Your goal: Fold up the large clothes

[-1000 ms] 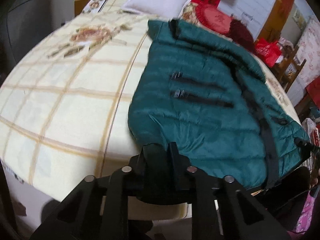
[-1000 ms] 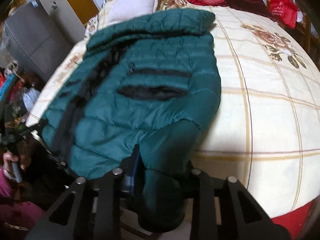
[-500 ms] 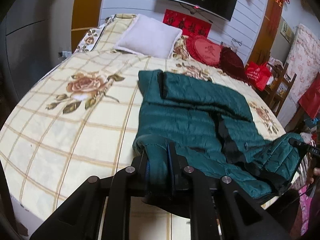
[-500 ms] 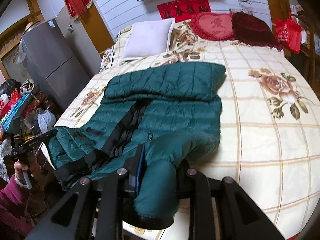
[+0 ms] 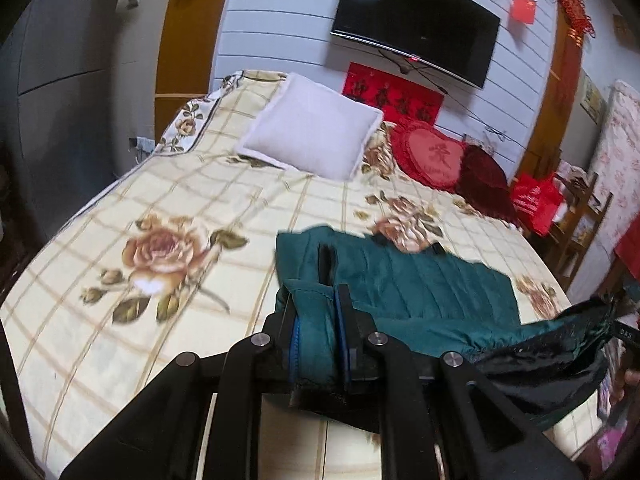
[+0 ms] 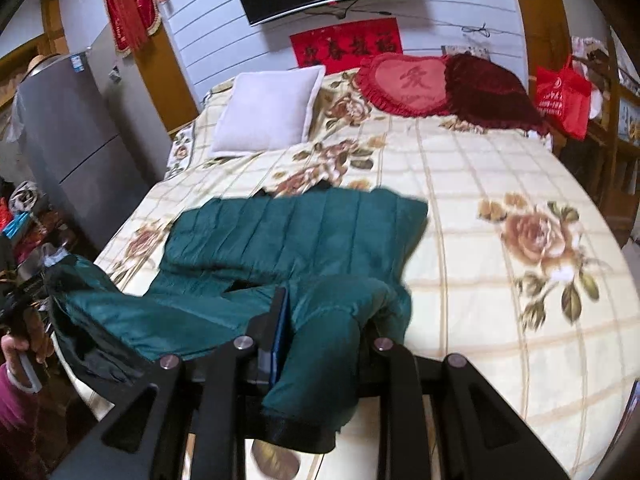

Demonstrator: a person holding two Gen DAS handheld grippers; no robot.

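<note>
Fabric is filling the left wrist view's foreground: the left gripper [image 5: 318,334] is clamping a bunched fold of the green down jacket [image 5: 404,288] between its two fingers, holding the hem corner raised above the near edge of the bed [image 5: 168,208]. The far part of the jacket is lying flat on the checked rose-print bedspread, well short of the white pillow [image 5: 312,142] and the red heart cushion [image 5: 432,156]. To the right, the dark lining is sagging between the two grips, probably because both corners are being held up together so the lower half can be carried over the upper half.

Moving to the right wrist view, the right gripper [image 6: 320,328] is also pinching the jacket [image 6: 304,232], a thick wad of green fabric spilling out between its closed fingers and hanging down toward the camera. The upper body of the jacket is resting on the bedspread in the middle of the bed [image 6: 500,168], near the left side. At the left edge the other gripper [image 6: 22,300] is showing, held in a hand [image 6: 18,346] and gripping the opposite corner. Holding both corners level seems meant to keep the fold line straight.
</note>
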